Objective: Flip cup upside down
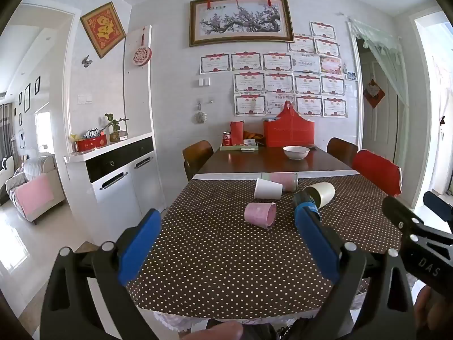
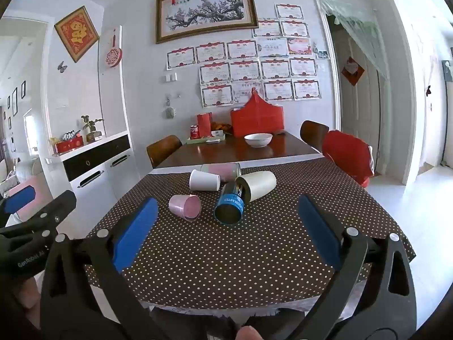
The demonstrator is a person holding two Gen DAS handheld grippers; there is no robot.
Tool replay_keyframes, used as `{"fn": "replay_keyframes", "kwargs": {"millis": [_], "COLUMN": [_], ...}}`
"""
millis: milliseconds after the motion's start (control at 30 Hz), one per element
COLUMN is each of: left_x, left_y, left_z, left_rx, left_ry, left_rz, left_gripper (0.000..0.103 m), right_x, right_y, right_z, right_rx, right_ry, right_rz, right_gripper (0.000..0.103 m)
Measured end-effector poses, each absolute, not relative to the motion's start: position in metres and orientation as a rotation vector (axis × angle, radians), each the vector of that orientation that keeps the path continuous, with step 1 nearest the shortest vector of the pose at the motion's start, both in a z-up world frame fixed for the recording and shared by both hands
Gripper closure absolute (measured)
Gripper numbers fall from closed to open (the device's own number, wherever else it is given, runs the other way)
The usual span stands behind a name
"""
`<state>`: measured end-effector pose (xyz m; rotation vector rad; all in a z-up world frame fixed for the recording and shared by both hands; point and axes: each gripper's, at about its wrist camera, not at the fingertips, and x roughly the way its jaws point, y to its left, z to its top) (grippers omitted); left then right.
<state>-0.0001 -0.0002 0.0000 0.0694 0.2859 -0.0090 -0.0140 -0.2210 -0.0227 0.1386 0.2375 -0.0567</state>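
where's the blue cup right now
In the right wrist view the blue cup lies on its side mid-table on the dotted cloth, between the pink cup and the cream cup.

"DAS" on right gripper (image 1: 424, 260) arm; "GenRobot.AI" on left gripper (image 2: 28, 260) arm. Blue cup (image 2: 230, 204) label partly legible, "Cool...". Red can (image 2: 194, 131) far on table: Coca-Cola script. Wall certs unreadable.

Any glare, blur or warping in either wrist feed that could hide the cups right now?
Left wrist view: strong fisheye bending at the edges, daylight blowing out the right doorway, and its own right pad covers part of the blue cup; pink cup sharp. Right wrist view: same warping, blown-out doorway, all cups clear between the open right tongs, blue cup unobstructed.
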Motion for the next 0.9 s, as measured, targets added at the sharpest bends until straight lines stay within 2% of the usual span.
{"fn": "replay_keyframes", "kwargs": {"millis": [600, 667, 900], "left_x": [-0.001, -0.009, -0.01], "left_y": [-0.006, -0.007, -0.003], "left_z": [-0.002, 0.004, 0.006], "left_rx": [0.084, 0.072, 0.027], "left_ry": [0.244, 0.24, 0.215], "left_rz": [-0.029, -0.055, -0.08], "left_gripper": [0.008, 0.004, 0.004], "right_x": [-0.018, -0.02, -0.022], "right_y": [-0.222, -0.224, -0.229], "right_z": [-0.015, -0.014, -0.013], "right_rx": [0.142, 0.143, 0.158], "right_ry": [0.234, 0.224, 0.187], "right_rz": [-0.075, -0.07, -0.073], "right_gripper": [0.006, 0.006, 0.006]}}
